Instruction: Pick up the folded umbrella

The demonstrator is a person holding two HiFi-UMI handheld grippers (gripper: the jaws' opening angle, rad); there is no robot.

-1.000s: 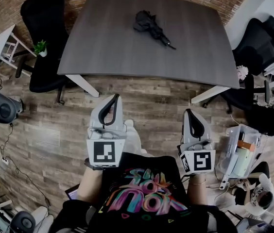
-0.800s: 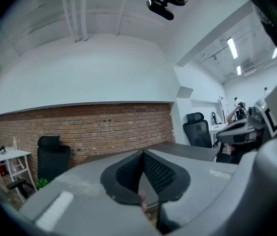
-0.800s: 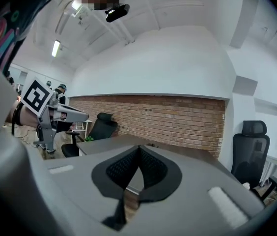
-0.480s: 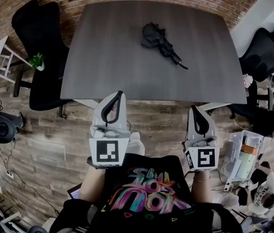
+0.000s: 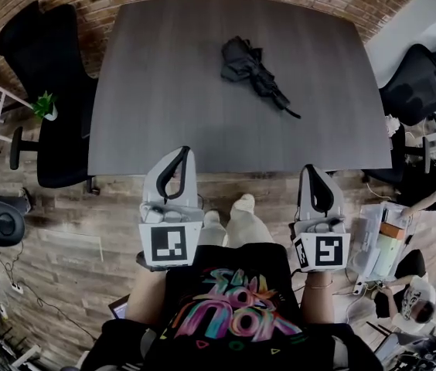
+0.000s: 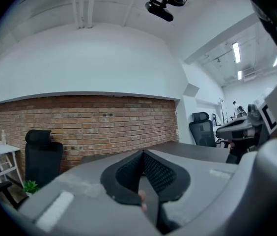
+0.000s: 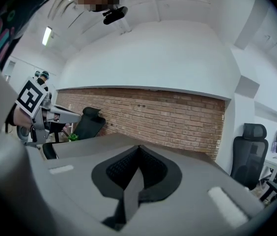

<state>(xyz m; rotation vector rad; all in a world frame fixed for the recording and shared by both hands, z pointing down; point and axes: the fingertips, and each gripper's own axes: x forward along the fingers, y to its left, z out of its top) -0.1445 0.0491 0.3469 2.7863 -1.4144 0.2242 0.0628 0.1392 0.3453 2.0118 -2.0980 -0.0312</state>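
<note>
Folded umbrella [image 5: 253, 72] lies on the surface [image 5: 164, 83], beyond its middle and well apart from both claws. In the head view its long axis runs 10 to 4 o'clock, with the bunched canopy far and the slim end near.

Left claw [image 5: 181, 157]: clenched, empty, umbrella at its 1 o'clock.

Right claw [image 5: 311, 172]: clenched, empty, umbrella at its 11 o'clock, slim end nearer this one.

Judgement: the right hand is better placed, but its claw must release first.

Clear bin [image 5: 384, 242] on the floor at 4 o'clock; contents indistinct.
</note>
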